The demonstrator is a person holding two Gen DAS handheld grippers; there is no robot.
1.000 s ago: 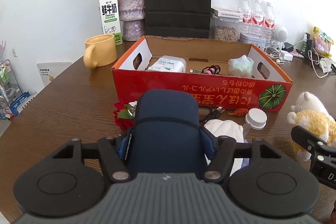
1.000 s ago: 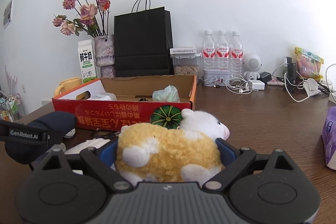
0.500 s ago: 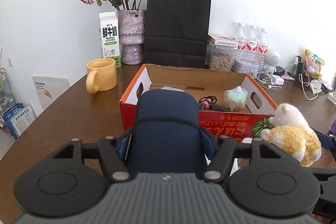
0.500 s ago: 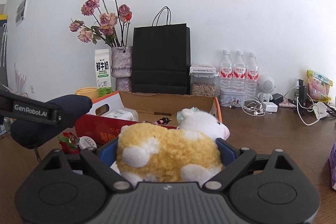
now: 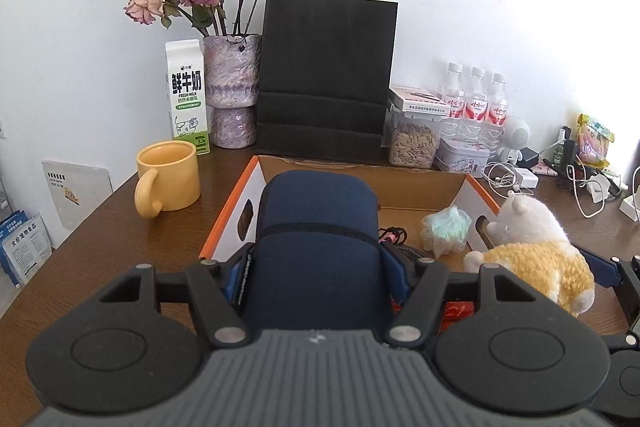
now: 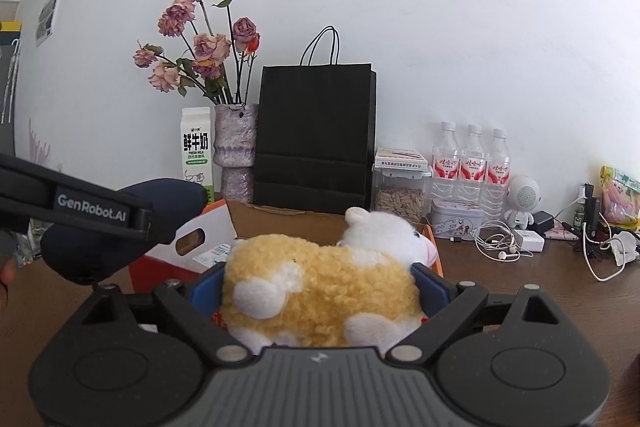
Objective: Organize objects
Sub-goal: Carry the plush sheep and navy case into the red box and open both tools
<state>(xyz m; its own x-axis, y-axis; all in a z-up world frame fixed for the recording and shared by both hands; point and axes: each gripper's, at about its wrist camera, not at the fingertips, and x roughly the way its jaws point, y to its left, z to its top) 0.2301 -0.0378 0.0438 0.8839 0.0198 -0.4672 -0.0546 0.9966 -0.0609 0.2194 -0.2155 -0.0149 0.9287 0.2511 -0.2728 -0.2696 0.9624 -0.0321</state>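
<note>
At the lower centre of the left wrist view, the left gripper (image 5: pixel 316 259) pinches a dark blue case (image 5: pixel 318 227), held above the near left edge of the open cardboard box (image 5: pixel 420 187). Left of the box's orange rim, bare table (image 5: pixel 100 247) runs to a yellow mug (image 5: pixel 170 179). At right, the right gripper (image 6: pixel 320 287) clamps a plush sheep (image 6: pixel 320 287) over the box's right wall.
</note>
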